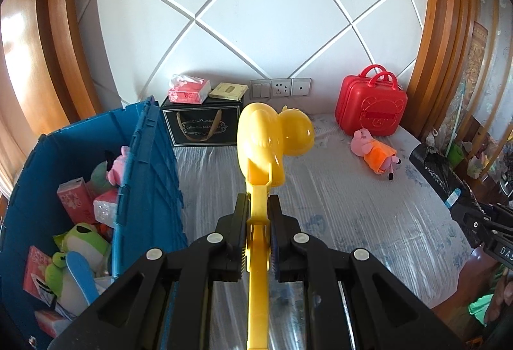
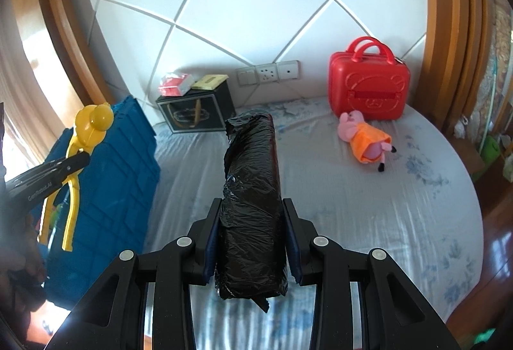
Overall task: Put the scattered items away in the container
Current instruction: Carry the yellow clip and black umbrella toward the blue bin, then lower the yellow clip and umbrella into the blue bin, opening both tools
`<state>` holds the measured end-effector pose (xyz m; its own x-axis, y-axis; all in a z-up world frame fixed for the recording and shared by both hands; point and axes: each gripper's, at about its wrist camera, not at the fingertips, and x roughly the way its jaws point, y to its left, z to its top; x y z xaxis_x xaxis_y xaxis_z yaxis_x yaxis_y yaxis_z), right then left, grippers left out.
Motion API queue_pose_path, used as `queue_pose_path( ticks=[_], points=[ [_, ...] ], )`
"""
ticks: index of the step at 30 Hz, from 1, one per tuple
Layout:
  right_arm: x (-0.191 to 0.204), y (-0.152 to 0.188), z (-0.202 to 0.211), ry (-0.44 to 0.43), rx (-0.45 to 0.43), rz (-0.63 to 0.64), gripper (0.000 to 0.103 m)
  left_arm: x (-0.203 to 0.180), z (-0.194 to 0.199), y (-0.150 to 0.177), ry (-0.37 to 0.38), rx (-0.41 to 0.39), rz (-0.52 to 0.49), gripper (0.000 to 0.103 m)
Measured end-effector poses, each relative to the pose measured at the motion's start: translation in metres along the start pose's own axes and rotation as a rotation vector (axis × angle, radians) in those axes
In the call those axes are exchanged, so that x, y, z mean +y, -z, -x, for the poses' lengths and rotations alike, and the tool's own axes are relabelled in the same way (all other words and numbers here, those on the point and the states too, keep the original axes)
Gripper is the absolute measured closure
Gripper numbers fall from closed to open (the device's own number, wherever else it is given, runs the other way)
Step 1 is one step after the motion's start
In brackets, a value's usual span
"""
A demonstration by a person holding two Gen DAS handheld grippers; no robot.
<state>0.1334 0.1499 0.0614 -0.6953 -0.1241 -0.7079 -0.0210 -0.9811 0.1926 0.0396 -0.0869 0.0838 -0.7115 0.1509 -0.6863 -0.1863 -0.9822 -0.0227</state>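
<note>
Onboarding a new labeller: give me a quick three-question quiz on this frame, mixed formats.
1. True or false: the left tool is shut on the yellow plastic duck-shaped clamp toy.
2. What does the right tool hold? A) roll of black plastic bags B) red case C) tissue pack
3. Which soft toy lies in front of the red plastic carry case?

Key: 1 true; 2 A; 3 the pink plush pig in an orange dress.

"GenRobot.AI" is printed on the left gripper (image 2: pixel 69 165); "DAS" on the right gripper (image 1: pixel 481 221).
</note>
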Motion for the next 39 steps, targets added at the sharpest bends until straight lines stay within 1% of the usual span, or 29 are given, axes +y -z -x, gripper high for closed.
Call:
queue_pose_path(
  ticks=[6,8,14,18,23,30,39],
  points=[
    [0.043,-0.002,-0.001,-0.007,0.001,0.019,0.069,0.040,0.011,0.001,0.010,0.005,0.035,0.091],
    [0.057,-0.002,-0.001,-0.012,0.003,0.026,0.069,0.050,0.016,0.002,0.002,-0.004,0.040,0.091],
    [0.098,-0.001,-0.004,-0.028,0.001,0.049,0.069,0.080,0.036,0.003,0.009,-0.024,0.043,0.091],
    [0.127,-0.002,-0.009,-0.046,-0.001,0.066,0.069,0.098,0.047,0.005,-0.019,-0.034,0.032,0.091],
    [0.170,-0.004,-0.014,-0.076,-0.007,0.104,0.069,0.129,0.054,0.009,-0.038,-0.035,0.051,0.091],
    [0.235,-0.016,-0.024,-0.132,-0.011,0.185,0.069,0.180,0.067,0.017,-0.081,-0.039,0.109,0.091],
    [0.311,-0.022,-0.040,-0.235,0.006,0.281,0.069,0.246,0.080,0.033,-0.161,-0.034,0.198,0.091]
  ],
)
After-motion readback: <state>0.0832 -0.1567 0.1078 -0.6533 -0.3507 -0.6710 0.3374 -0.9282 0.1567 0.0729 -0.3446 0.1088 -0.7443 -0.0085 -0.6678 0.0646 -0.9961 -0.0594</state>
